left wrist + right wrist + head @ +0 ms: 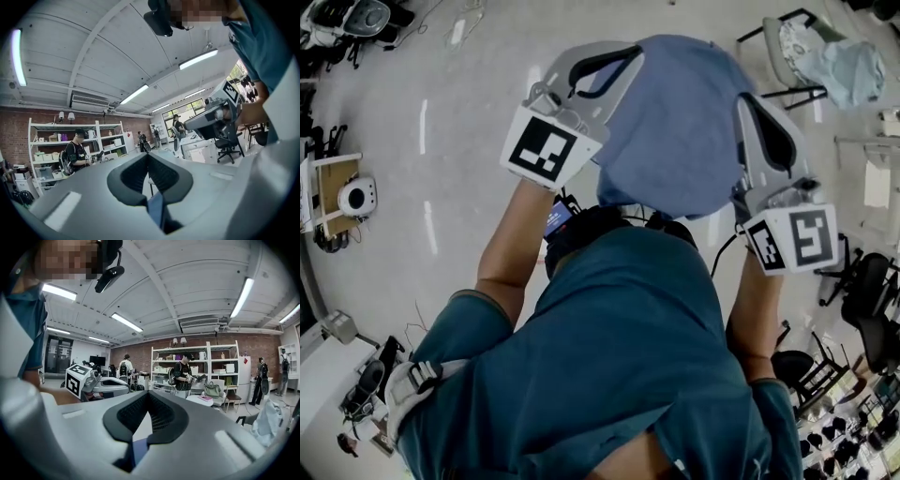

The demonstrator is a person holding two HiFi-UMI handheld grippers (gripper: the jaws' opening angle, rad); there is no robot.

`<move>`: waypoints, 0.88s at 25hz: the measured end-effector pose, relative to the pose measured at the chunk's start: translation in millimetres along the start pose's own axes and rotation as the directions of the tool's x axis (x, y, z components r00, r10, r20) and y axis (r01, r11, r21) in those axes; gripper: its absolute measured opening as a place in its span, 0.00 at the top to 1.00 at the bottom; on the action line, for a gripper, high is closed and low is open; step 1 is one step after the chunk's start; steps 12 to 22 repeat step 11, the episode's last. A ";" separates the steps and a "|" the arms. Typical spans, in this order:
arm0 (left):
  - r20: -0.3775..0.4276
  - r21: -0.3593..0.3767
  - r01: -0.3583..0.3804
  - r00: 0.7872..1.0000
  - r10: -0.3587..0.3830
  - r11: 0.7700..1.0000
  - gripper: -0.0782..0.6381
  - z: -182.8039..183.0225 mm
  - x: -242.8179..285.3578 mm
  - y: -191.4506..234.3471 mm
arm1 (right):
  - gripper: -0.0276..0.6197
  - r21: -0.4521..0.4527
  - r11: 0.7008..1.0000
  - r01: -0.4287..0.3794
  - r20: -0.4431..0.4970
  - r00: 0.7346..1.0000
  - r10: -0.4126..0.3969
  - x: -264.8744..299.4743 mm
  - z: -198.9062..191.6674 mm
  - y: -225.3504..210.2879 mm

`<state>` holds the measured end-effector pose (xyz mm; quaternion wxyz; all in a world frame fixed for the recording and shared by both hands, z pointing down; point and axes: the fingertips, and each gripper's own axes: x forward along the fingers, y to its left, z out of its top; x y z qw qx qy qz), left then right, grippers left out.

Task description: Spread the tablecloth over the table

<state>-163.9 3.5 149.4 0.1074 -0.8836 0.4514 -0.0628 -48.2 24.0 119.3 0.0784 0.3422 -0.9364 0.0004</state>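
1. Both claws are clamped shut on the blue tablecloth (675,131): your left claw (623,58) pinches one edge, your right claw (746,101) the other.
2. The tablecloth hangs bunched between them, held up in front of you.

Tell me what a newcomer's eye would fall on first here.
The blue tablecloth hangs bunched at the top middle of the head view. It is pinched at its edges by the left gripper and the right gripper, both shut on it. Next come the black-and-white marker cubes on the grippers, just below the tablecloth's two sides.
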 end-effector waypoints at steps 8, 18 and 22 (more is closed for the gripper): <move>-0.005 0.011 0.002 1.000 -0.002 1.000 0.89 13.7 -33.6 -10.0 | 0.94 -0.027 0.999 0.020 0.015 1.000 -0.020 -23.2 11.0 20.0; -0.015 0.015 0.000 1.000 0.000 1.000 0.89 16.5 -41.0 -17.8 | 0.94 -0.030 0.999 0.026 0.014 1.000 -0.026 -36.3 12.8 22.9; -0.015 0.015 0.000 1.000 0.000 1.000 0.89 16.5 -41.0 -17.8 | 0.94 -0.030 0.999 0.026 0.014 1.000 -0.026 -36.3 12.8 22.9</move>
